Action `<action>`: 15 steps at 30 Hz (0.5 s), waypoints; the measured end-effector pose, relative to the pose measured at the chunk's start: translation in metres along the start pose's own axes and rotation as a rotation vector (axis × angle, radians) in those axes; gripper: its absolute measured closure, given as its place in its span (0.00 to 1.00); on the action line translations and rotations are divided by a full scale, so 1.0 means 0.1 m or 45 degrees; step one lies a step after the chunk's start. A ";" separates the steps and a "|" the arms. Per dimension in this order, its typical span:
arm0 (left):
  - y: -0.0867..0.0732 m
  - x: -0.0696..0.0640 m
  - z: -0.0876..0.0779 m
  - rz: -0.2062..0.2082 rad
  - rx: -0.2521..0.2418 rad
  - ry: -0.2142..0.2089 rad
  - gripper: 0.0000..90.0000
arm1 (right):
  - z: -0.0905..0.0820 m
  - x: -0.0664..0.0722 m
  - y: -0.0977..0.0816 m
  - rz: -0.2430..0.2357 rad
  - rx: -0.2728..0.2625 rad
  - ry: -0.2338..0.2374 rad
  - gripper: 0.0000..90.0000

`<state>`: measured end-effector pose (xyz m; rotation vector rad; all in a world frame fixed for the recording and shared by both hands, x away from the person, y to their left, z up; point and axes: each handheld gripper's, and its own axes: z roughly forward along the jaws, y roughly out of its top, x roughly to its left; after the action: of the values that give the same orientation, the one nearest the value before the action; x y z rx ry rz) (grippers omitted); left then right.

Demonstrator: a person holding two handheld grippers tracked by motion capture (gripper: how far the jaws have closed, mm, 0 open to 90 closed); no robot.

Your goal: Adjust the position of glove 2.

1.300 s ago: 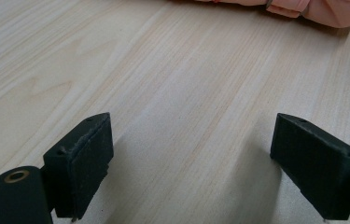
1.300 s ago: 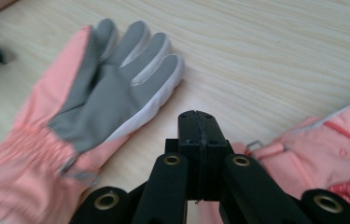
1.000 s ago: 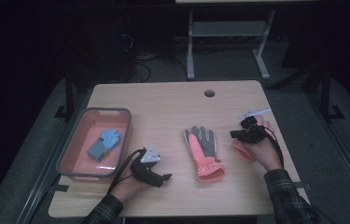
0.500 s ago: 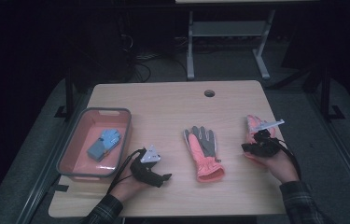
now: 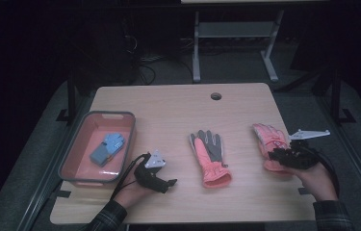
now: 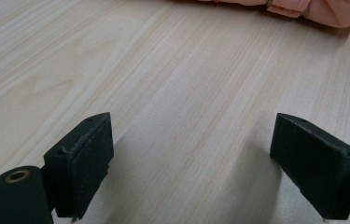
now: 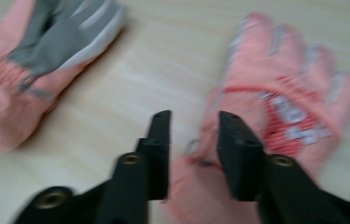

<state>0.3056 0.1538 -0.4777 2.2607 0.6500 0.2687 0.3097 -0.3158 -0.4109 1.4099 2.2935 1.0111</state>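
Observation:
A pink glove (image 5: 266, 138) lies flat at the table's right, fingers pointing away from me. My right gripper (image 5: 275, 155) is at its cuff; the jaws have just been opening and stand a little apart, with the cuff (image 7: 196, 186) below and between them, unpressed. The same glove (image 7: 280, 93) looks blurred in the right gripper view. A second pink glove with a grey palm (image 5: 209, 156) lies mid-table, also seen as the grey-palmed glove (image 7: 37, 56). My left gripper (image 5: 170, 183) rests on the wood near the front, open and empty (image 6: 191, 149).
A pink bin with a grey rim (image 5: 72, 159) stands at the left and holds a blue glove (image 5: 107, 148). A round cable hole (image 5: 216, 96) sits near the table's far edge. Bare wood lies between the gloves and along the back.
My right hand has moved right and toward the near edge. The pink glove it gripped now lies flat on the table, and the jaws have parted. The left hand has kept still.

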 end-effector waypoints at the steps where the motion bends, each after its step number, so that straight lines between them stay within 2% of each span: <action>1: 0.00 0.00 0.00 0.000 0.000 0.000 0.14 | -0.01 -0.02 0.03 0.017 -0.012 -0.043 0.63; 2: 0.00 0.00 0.00 0.000 -0.001 0.000 0.14 | 0.00 -0.06 0.05 0.023 -0.019 -0.085 0.57; 5: 0.00 0.00 0.00 0.000 -0.001 0.000 0.14 | 0.08 -0.20 0.12 0.118 -0.010 -0.186 0.38; 7: 0.00 0.00 0.00 -0.001 -0.001 0.000 0.14 | 0.13 -0.24 0.14 0.154 -0.006 -0.202 0.33; 10: 0.00 0.00 0.00 -0.001 -0.002 0.000 0.14 | 0.25 -0.33 0.15 0.197 0.008 -0.195 0.27; 15: 0.00 0.00 0.00 0.000 -0.001 0.000 0.14 | 0.41 -0.38 0.17 0.262 0.058 -0.199 0.26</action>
<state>0.3056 0.1538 -0.4778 2.2597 0.6498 0.2688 0.3626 -0.3266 -0.4335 1.7080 2.1057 0.8728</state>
